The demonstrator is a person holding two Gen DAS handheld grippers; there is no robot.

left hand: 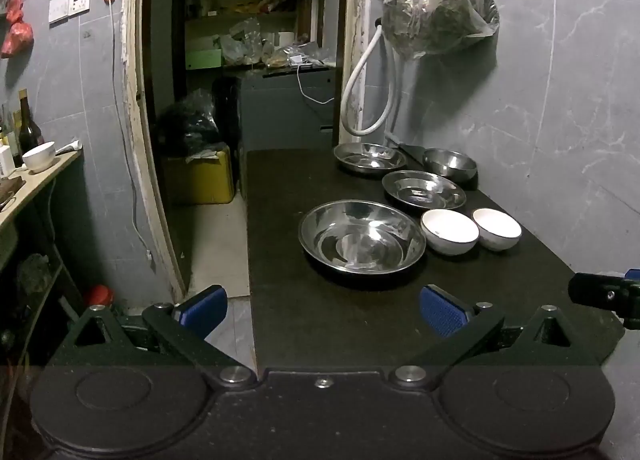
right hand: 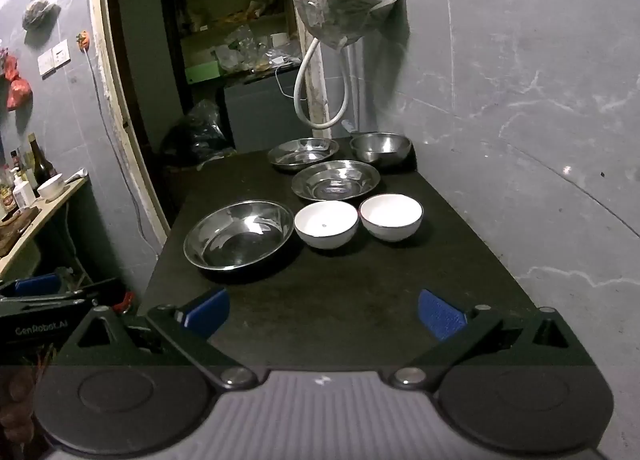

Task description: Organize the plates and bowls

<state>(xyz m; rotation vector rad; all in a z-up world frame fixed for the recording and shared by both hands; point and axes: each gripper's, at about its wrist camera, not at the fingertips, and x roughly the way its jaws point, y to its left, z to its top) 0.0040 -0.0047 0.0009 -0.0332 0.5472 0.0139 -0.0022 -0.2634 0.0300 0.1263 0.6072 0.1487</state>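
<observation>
Saw 6 dishes on the dark bench (right hand: 360, 300), near the far right side by the wall. Counted 1 big steel bowl (right hand: 239, 235) in front, 2 white bowls (right hand: 326, 225) (right hand: 391, 217) just beside it, then a steel plate (right hand: 335, 180), another steel plate (right hand: 303, 154) and a small steel bowl (right hand: 380, 147) at the back. Found the left gripper (left hand: 324, 310) wide apart and holding nothing, well short of the dishes. Found the right gripper (right hand: 324, 312) the same, spread and bare. Judged the steel ones light, hard and slippery, best pinched at the thin rim. Judged the white ones heavier and easy to chip, so better gripped gently over the rim, 1 finger inside.
</observation>
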